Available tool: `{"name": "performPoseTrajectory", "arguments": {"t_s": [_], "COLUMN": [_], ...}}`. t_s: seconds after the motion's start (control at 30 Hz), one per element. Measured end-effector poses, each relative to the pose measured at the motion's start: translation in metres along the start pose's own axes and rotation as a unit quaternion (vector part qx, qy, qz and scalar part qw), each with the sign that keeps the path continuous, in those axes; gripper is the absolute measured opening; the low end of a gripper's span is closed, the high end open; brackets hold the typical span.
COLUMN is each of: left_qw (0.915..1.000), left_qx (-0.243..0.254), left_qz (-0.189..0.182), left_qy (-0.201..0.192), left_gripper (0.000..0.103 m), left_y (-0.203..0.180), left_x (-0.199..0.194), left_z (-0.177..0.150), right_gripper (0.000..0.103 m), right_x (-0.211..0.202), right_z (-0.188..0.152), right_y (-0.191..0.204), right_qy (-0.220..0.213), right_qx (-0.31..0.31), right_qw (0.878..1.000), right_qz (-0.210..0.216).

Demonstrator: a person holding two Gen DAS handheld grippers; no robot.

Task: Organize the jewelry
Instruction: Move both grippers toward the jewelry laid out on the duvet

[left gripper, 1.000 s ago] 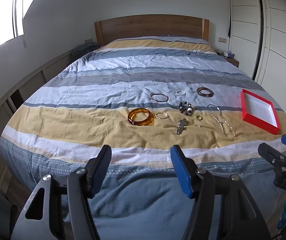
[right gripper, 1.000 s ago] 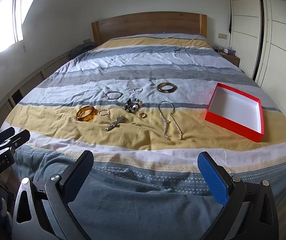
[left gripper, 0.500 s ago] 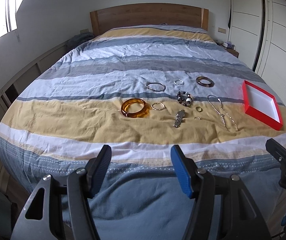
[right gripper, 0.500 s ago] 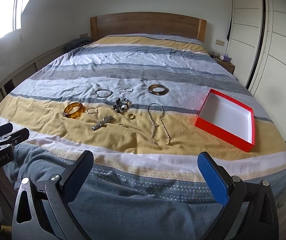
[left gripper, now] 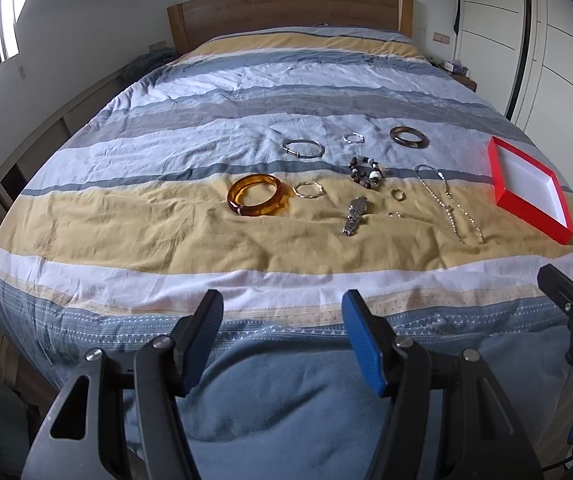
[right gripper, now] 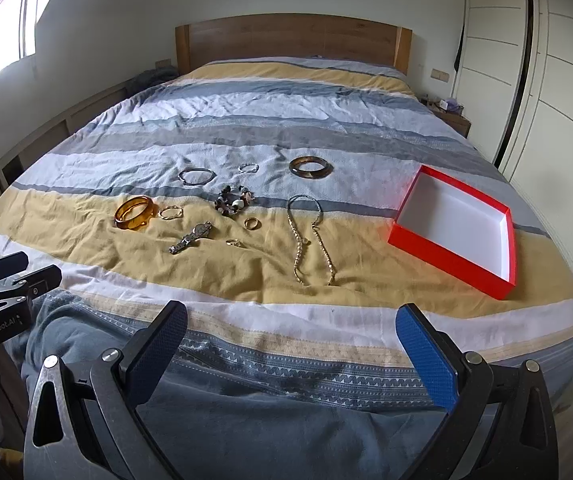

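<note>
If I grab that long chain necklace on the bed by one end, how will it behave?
The necklace lies in loose curves on the bedspread, so it is probably floppy and will dangle. Its thin links likely make it light, and hard to pinch off soft fabric.

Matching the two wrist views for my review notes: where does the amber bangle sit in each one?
Left wrist: amber bangle lies left of centre on the yellow stripe, leftmost of the jewelry.
Right wrist: amber bangle lies at the left, on the same stripe.
Shared landmark: the red box, at the right of the bed in both views.
</note>
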State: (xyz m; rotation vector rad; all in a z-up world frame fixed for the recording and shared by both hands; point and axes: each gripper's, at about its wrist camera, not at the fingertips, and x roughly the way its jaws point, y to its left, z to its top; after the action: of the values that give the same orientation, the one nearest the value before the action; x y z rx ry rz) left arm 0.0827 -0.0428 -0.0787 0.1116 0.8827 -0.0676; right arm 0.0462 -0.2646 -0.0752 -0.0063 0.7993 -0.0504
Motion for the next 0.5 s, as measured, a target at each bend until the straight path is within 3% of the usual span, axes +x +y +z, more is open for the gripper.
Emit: {"name": "performPoseTrajectory", "arguments": {"t_s": [0.5], "left_qw": [0.9999], "left_qx": [-0.002], "left_qz": [0.01], "left_qy": [0.008], "left_gripper": [0.06], "left_y": [0.001], "left_x": [0.019], "left_z": [0.002], "right_gripper": [0.101], "right_x": [0.017], "right_z": [0.001], "right_y": [0.006], "right_qy": [0.018], "right_qx": [-0.024], "right_qw": [0.999], "right_qz": [-0.016]}}
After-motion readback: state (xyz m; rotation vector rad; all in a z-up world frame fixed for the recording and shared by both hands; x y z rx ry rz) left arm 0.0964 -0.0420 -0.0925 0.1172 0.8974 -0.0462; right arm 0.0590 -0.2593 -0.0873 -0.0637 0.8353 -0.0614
